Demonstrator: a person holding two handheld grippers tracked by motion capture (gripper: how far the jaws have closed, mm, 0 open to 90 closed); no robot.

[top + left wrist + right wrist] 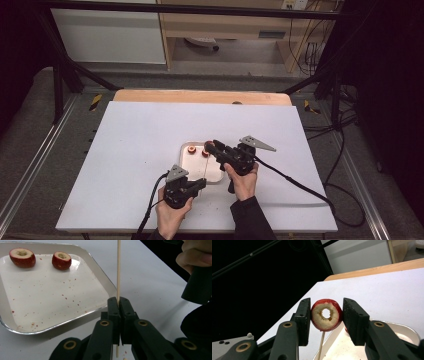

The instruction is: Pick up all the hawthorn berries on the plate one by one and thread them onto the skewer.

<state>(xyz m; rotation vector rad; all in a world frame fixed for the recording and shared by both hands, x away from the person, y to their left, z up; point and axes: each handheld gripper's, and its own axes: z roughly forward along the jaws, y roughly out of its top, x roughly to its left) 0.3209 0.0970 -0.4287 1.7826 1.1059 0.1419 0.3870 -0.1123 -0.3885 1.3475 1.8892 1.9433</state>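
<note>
The desk (130,150) carries a metal tray (100,277) with two cored fruit pieces (61,260). Left claw (119,302) clamps the skewer (118,270) upright. Right claw (326,317) grips a cored fruit ring (326,314) above its tip. Align the hole with the tip, then press straight down.

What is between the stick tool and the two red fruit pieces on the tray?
Bare tray floor, with only tiny red crumbs, lies between the left tool and the two fruit pieces, seen in the left gripper view.
</note>
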